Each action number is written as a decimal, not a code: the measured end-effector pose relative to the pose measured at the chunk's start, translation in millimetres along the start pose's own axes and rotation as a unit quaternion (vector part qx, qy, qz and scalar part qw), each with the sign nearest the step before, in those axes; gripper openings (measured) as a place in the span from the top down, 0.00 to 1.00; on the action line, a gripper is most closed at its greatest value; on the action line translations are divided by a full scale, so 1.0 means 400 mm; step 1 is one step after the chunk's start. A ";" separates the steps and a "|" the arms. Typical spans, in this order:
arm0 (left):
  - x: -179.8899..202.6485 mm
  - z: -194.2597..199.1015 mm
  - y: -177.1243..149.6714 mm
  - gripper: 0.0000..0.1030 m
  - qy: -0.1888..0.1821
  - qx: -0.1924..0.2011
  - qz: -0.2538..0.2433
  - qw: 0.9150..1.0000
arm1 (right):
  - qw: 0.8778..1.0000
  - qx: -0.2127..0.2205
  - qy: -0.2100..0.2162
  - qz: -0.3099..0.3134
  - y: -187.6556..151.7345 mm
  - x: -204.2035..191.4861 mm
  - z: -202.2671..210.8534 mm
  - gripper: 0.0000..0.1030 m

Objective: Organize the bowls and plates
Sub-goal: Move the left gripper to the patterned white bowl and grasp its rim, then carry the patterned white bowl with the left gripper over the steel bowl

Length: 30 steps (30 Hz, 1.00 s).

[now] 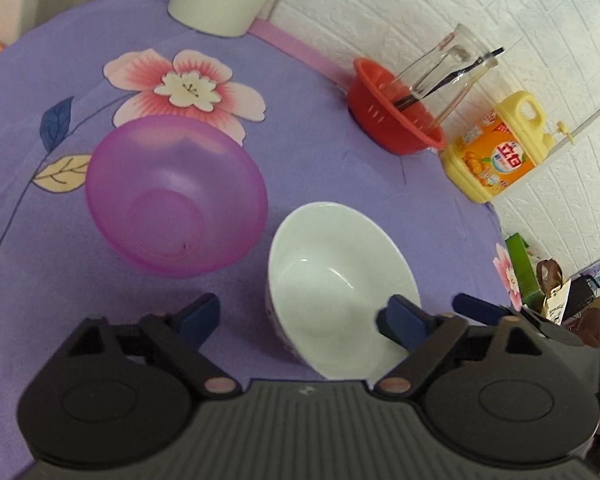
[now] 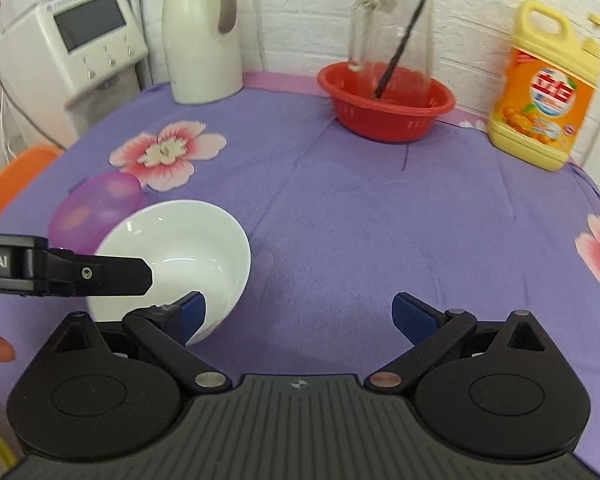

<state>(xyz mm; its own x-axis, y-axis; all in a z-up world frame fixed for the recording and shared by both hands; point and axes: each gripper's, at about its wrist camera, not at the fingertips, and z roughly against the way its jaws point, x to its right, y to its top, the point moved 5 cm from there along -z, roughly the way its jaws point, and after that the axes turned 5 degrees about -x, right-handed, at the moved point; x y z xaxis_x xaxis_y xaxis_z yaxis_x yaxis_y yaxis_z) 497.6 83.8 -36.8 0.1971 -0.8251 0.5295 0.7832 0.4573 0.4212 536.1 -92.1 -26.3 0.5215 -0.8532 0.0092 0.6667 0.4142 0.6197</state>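
Note:
A white ceramic bowl (image 1: 332, 280) sits on the purple flowered tablecloth (image 1: 308, 160), tilted. A translucent purple plastic bowl (image 1: 176, 196) lies beside it on the left. My left gripper (image 1: 300, 316) is open, its right finger over the white bowl's near rim and its left finger outside the bowl. In the right wrist view the white bowl (image 2: 180, 248) is at lower left with the purple bowl (image 2: 96, 208) behind it. My right gripper (image 2: 298, 312) is open and empty, its left finger next to the white bowl. The left gripper's finger (image 2: 100, 276) reaches over the bowl there.
A red colander basket (image 2: 384, 108) holding a glass pitcher (image 2: 392, 32) stands at the back by the brick wall. A yellow detergent jug (image 2: 544, 92) stands at back right, a white thermos jug (image 2: 204, 36) and a white appliance (image 2: 72, 44) at back left.

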 end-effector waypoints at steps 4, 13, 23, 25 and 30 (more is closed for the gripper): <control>-0.004 -0.002 0.013 0.32 0.026 0.001 -0.026 0.999 | 1.000 -0.016 0.021 0.013 0.012 -0.025 -0.055 0.00; 0.020 -0.019 0.020 0.60 0.002 -0.001 -0.034 0.999 | 0.997 -0.012 0.071 0.002 0.013 -0.065 -0.055 0.21; 0.051 0.058 -0.054 0.62 -0.006 -0.001 -0.063 0.998 | 0.998 -0.016 0.066 0.000 -0.035 -0.097 0.025 0.28; 0.064 0.081 -0.082 0.62 -0.012 -0.002 -0.066 0.998 | 0.998 -0.015 0.059 0.001 -0.055 -0.102 0.058 0.28; 0.117 0.153 -0.172 0.61 -0.035 0.003 -0.085 0.996 | 0.999 -0.003 0.038 -0.001 -0.120 -0.108 0.167 0.28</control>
<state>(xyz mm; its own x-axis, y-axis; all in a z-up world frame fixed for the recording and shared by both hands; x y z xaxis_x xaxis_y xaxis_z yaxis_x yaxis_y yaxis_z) 416.8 33.9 4.1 0.0190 -0.8657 0.5001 0.7978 0.3146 0.5143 446.0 -96.3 -4.1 0.5589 -0.8276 -0.0524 0.6711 0.4143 0.6148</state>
